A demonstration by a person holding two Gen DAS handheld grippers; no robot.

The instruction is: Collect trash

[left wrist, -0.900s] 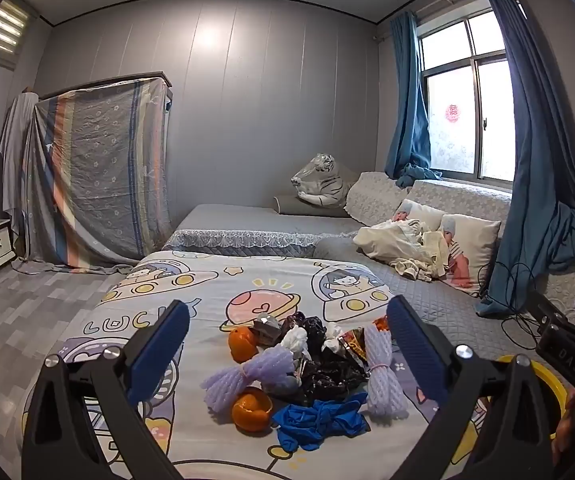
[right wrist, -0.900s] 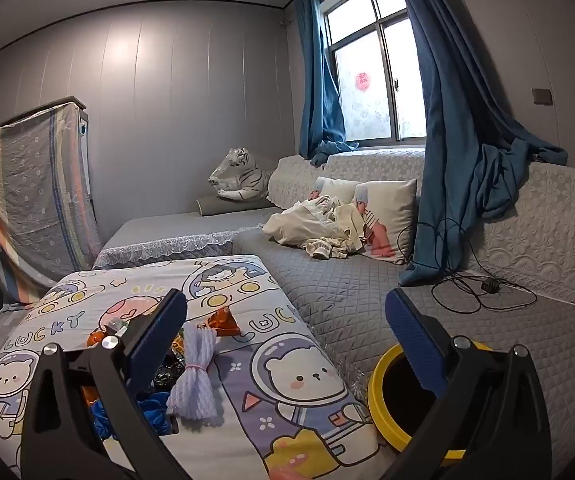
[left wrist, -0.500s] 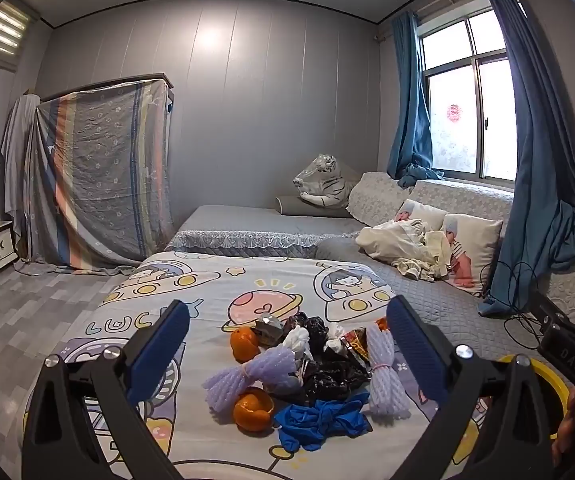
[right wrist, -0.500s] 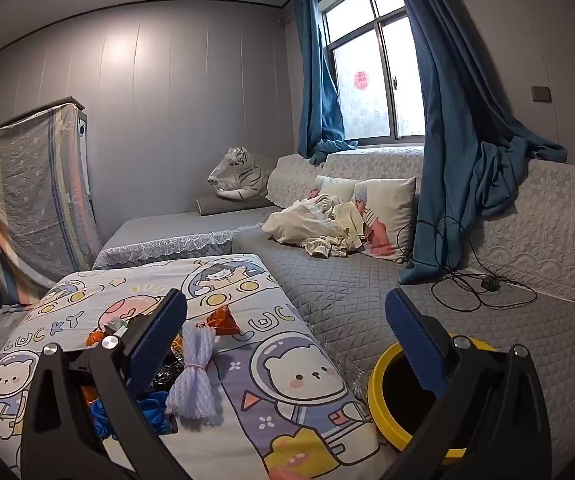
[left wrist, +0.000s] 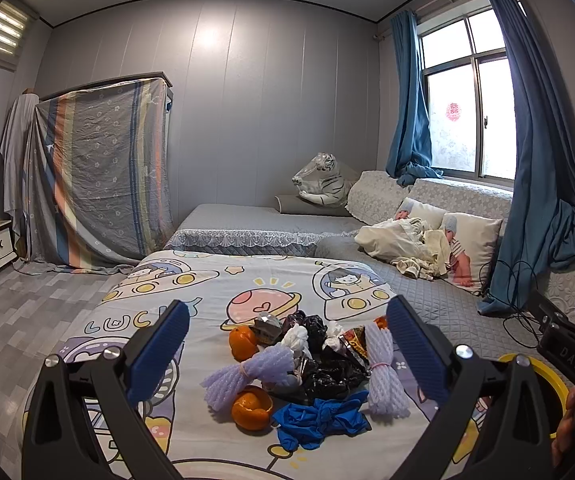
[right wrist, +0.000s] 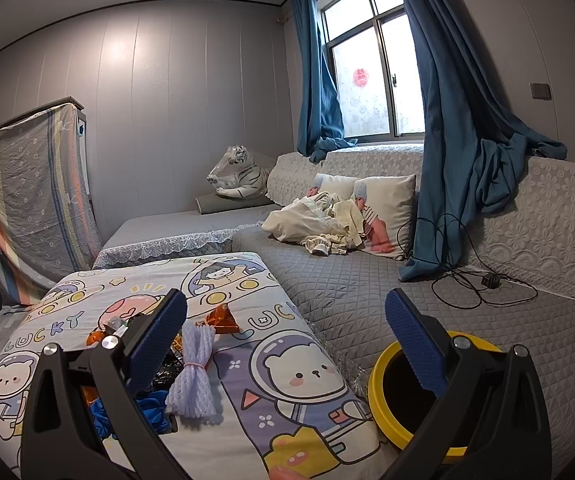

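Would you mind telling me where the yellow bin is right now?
In the right wrist view, the yellow bin sits low on the right, on the grey quilted cover just right of the cartoon sheet, partly behind the right gripper.

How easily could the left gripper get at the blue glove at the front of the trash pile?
Probably easily. The left gripper has its jaws wide open and empty, and the blue glove lies at the pile's near edge on the cartoon sheet, with nothing covering it.
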